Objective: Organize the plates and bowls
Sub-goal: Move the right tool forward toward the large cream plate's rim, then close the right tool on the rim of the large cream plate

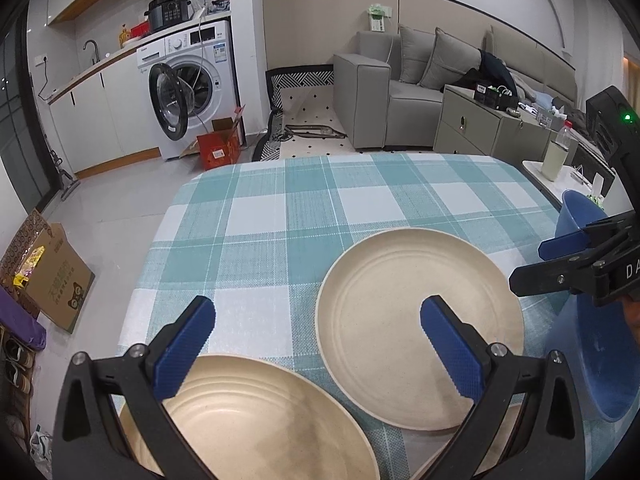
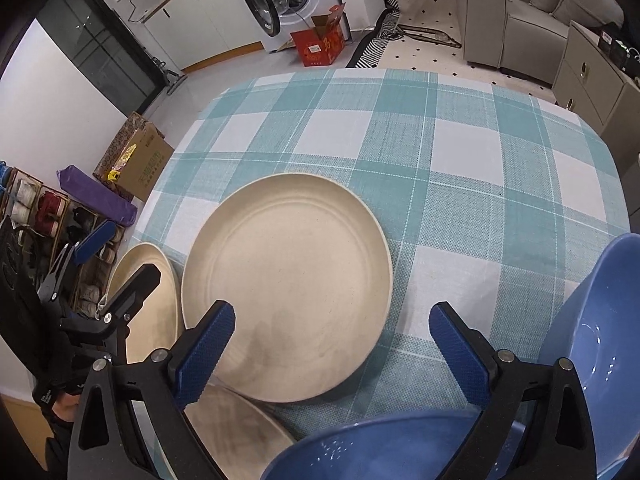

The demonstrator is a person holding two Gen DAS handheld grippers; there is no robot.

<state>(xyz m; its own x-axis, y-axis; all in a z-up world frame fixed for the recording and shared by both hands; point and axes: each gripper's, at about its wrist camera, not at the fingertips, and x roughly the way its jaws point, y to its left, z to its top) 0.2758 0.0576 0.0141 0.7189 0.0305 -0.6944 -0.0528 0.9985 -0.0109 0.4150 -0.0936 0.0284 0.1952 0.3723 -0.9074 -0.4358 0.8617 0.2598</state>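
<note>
Left gripper (image 1: 316, 344): jaws wide, empty, above two cream plates (image 1: 420, 328).
Right gripper (image 2: 332, 352): jaws wide, empty.
Blue bowls (image 2: 608, 320): seemingly two, beside plates on checked tablecloth (image 2: 460, 152).

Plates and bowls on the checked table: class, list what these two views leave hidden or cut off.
- Nearest plate, right wrist view: its near part is hidden behind the right gripper and a blue bowl.
- Left plate, left wrist view: cut off by the bottom edge, partly behind the left gripper.
- Right-hand blue bowl: cut by the frame edge in both views.
</note>
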